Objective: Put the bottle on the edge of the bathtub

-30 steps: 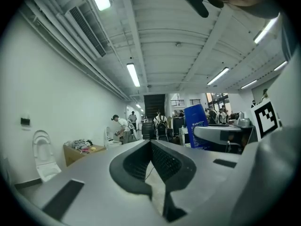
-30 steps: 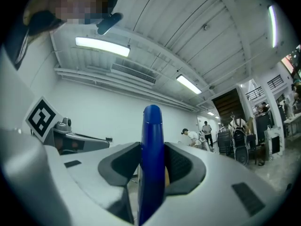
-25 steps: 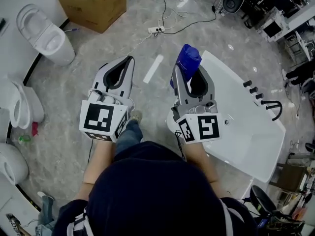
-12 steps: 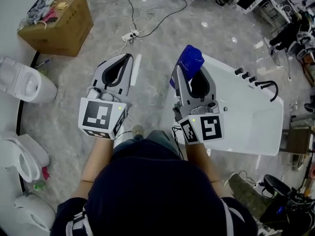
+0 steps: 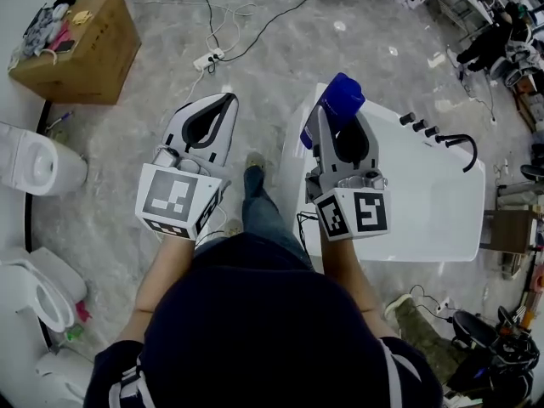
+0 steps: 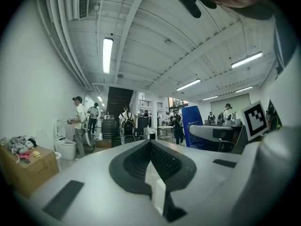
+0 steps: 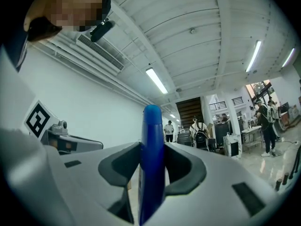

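**Bottle (image 5: 341,100) in carriage, not yet on bathtub (image 5: 429,215) edge**

Step in hand: transport. The bottle is off every surface, held in the air over the tub's near left corner, roughly above the rim on the side toward the floor. No part of it touches the tub.

Right gripper (image 5: 336,121): jaws pinching the bottle across its narrow sides, pads pressed on it. The right gripper view shows the bottle standing straight up between them.

Left gripper (image 5: 226,102): jaws pressed together at the tips, nothing between them. It hangs over the floor, well apart from the tub, and plays no evident part.

Bottle, description: deep blue plastic, flattened body. It is broad in the head view and a slim column with a rounded top when seen edge-on from the right gripper. The upper end stands clear beyond the jaw tips. The lower part is hidden behind the gripper, so the base and any cap cannot be made out, and no label is legible.

Next move, as judged: bring the bottle down onto the flat white rim, base level and fully on the ledge. Spread the jaws only once it stands by itself. The rim looks narrow, so an off-centre set-down could tip the bottle into the tub or onto the floor.
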The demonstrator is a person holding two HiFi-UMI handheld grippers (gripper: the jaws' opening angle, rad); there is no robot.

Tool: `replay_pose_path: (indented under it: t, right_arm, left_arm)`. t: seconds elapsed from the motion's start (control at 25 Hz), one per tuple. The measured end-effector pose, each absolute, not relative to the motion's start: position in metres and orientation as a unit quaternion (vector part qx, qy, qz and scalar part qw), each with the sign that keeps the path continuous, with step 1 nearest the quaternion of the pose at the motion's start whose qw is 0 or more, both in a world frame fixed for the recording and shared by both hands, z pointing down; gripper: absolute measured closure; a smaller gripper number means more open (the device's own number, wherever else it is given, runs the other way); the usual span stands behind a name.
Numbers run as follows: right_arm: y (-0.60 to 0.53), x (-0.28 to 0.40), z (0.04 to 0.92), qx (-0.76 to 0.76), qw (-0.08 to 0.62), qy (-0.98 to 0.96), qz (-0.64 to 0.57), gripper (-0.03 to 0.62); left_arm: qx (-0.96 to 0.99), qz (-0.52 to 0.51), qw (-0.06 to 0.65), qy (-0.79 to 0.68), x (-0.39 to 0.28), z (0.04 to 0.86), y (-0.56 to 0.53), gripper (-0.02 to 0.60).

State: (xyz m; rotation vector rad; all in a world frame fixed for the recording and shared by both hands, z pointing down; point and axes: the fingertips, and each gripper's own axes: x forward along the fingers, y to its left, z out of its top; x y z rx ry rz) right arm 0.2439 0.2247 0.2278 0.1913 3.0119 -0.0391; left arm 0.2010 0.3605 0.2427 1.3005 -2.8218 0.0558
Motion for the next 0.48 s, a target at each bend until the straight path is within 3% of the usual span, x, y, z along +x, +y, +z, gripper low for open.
replay_pose_path:
  t: [0.48]
  right_arm:
    - [0.123,0.067,0.234,0.069,0.068,0.995,-0.009,0.425]
  left_arm:
    - [0.430,0.039,-0.003,-0.902,0.019,0.231,0.247,0.560]
